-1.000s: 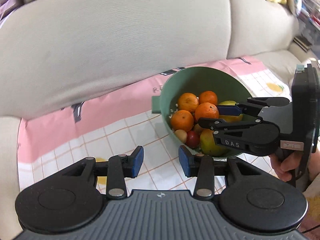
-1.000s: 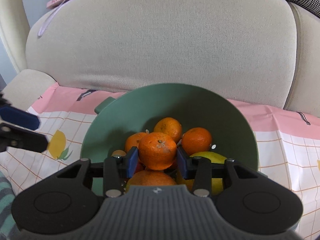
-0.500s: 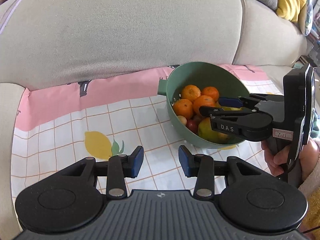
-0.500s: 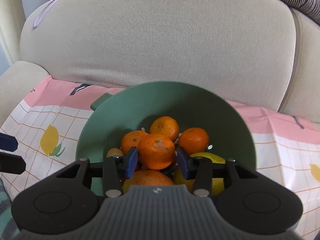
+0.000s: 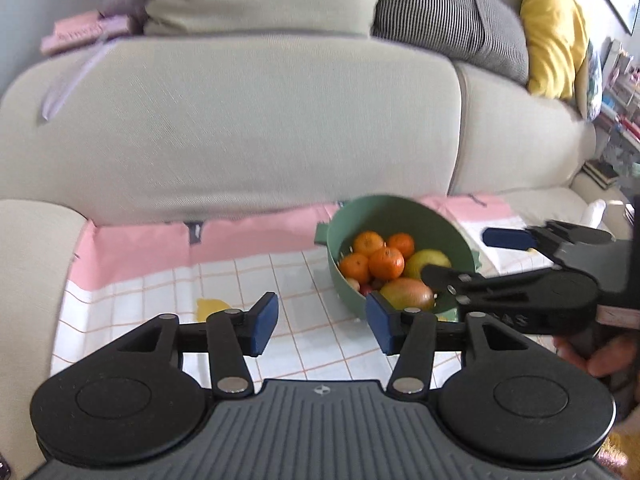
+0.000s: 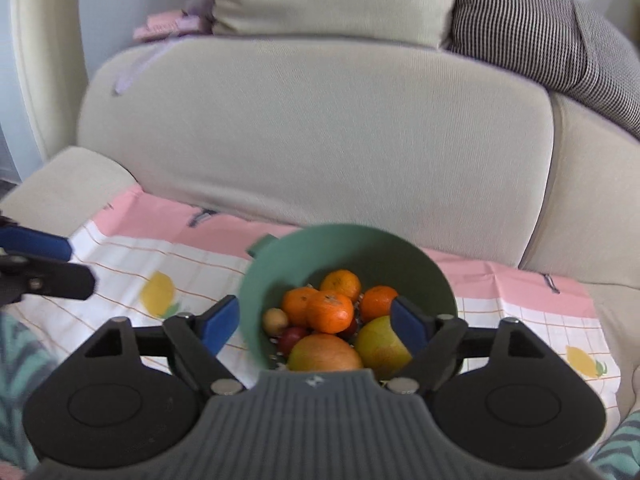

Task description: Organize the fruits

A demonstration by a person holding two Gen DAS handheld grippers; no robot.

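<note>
The left hand-held gripper (image 5: 320, 322) stands part open over the checked cloth (image 5: 160, 292) on the sofa seat, left of the bowl; its jaws have just been opening and nothing lies between them. Keep it clear of the rim so it does not tip the bowl.

The green bowl (image 6: 280, 272) sits on the cloth against the sofa back (image 6: 320, 140), tilted toward the cameras. It holds the fruit: four oranges, with the top orange (image 6: 330, 311) at the centre, a mango (image 6: 324, 354) in front, a yellow-green fruit (image 6: 380, 344) at right, and smaller fruit low at left.

The right hand-held gripper (image 6: 316, 322) is spread wide above the near rim; its jaws have just been opening and no pad presses on any fruit. The release appears complete. Judged from the pile, the top orange can roll, and the tilted bowl favours a spill forward. Withdraw straight up and back, without brushing the mango or the rim.
</note>
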